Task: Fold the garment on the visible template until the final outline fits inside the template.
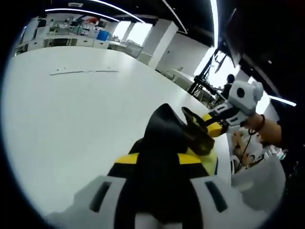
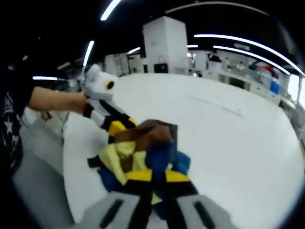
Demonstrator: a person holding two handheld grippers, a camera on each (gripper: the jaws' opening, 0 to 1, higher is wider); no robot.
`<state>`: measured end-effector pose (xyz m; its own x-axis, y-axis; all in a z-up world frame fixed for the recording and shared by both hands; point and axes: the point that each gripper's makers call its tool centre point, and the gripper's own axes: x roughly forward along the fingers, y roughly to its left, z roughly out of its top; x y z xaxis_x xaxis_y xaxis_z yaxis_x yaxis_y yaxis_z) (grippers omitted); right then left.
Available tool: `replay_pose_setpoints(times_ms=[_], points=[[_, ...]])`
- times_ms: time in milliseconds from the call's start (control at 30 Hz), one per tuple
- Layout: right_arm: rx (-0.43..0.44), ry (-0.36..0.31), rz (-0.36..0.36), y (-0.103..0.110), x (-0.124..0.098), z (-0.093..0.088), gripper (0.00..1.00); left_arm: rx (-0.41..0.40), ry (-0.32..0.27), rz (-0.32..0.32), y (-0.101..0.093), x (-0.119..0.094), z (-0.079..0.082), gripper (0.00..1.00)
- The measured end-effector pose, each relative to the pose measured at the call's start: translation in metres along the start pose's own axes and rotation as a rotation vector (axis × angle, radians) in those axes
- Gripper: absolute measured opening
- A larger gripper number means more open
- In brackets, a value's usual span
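Note:
The garment (image 1: 164, 126) is bunched and lifted off the white table (image 1: 71, 124), looking dark from the left gripper view. In the right gripper view the garment (image 2: 143, 148) shows yellow, brown and blue patches. My left gripper (image 1: 159, 160) is shut on a fold of it. My right gripper (image 2: 155, 179) is shut on it too, with cloth running between the jaws. The two grippers face each other closely across the bundle: the right gripper (image 1: 217, 121) comes in from the right, the left gripper (image 2: 112, 125) from the left. A faint template line (image 1: 83, 72) (image 2: 214, 106) lies farther off on the table.
A person's forearm (image 2: 55, 100) and a hand (image 1: 267, 129) hold the grippers. The table edge (image 2: 66, 143) runs near the bundle, with grey floor beyond it. A dark tripod (image 1: 200, 86), benches and shelving (image 1: 71, 33) stand past the table's far side.

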<state>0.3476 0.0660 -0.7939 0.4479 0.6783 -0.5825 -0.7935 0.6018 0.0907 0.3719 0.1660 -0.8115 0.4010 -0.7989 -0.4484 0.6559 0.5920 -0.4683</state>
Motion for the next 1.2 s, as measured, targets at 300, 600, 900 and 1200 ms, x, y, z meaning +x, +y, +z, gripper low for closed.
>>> replay_pose_setpoints(times_ms=[300,600,900,1200], points=[[0.004,-0.022,-0.027,0.003,-0.008,0.001,0.0,0.063,0.012,0.033,-0.007,-0.008,0.0,0.11],[0.006,-0.057,-0.051,0.003,-0.019,0.009,0.0,0.133,-0.038,0.11,-0.006,-0.024,0.016,0.0],[-0.003,-0.089,-0.051,0.002,-0.035,0.027,0.0,0.086,-0.187,0.059,-0.027,-0.051,0.053,0.0],[-0.001,-0.171,-0.077,-0.014,-0.053,0.058,0.0,0.108,-0.271,0.115,-0.019,-0.08,0.077,0.0]])
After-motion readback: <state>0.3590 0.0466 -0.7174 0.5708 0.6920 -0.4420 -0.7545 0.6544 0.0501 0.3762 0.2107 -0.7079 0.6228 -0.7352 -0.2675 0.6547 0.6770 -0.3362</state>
